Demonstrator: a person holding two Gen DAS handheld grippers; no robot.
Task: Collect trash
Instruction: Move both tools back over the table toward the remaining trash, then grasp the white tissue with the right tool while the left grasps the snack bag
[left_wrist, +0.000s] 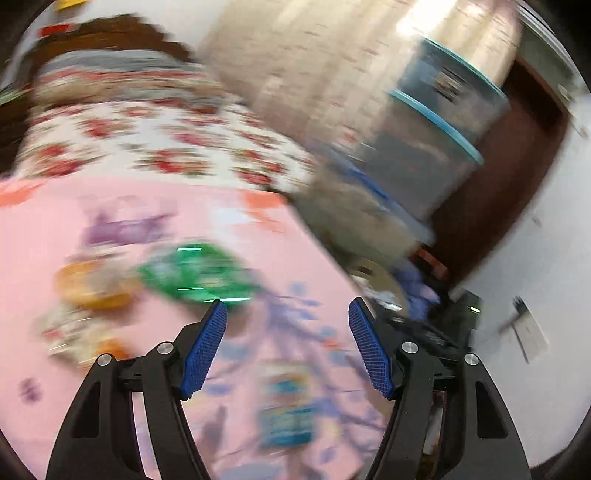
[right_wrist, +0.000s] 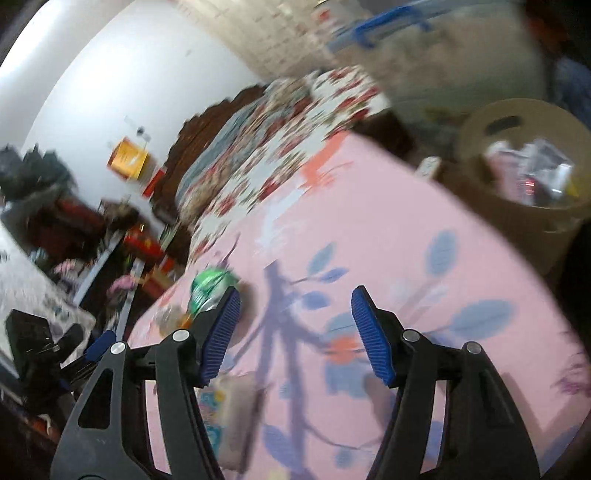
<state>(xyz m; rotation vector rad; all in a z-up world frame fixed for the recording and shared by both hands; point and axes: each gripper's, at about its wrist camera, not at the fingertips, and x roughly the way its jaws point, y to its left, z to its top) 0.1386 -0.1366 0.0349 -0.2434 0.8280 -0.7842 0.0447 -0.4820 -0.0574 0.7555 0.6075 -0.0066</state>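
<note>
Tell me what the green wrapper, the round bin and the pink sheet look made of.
Green wrapper: seemingly glossy plastic film, with bright glints, though blurred. Round bin: likely matte brown cardboard, with a cut handle slot. Pink sheet: apparently soft printed fabric, with leaf patterns and no shine.

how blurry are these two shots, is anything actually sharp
Left wrist view: heavy motion smear across the pink sheet and green wrapper; only the open left gripper is crisp, with glare at top. Right wrist view: milder blur, the open right gripper is sharp, the cardboard bin stays readable, and fisheye bends the edges.
</note>
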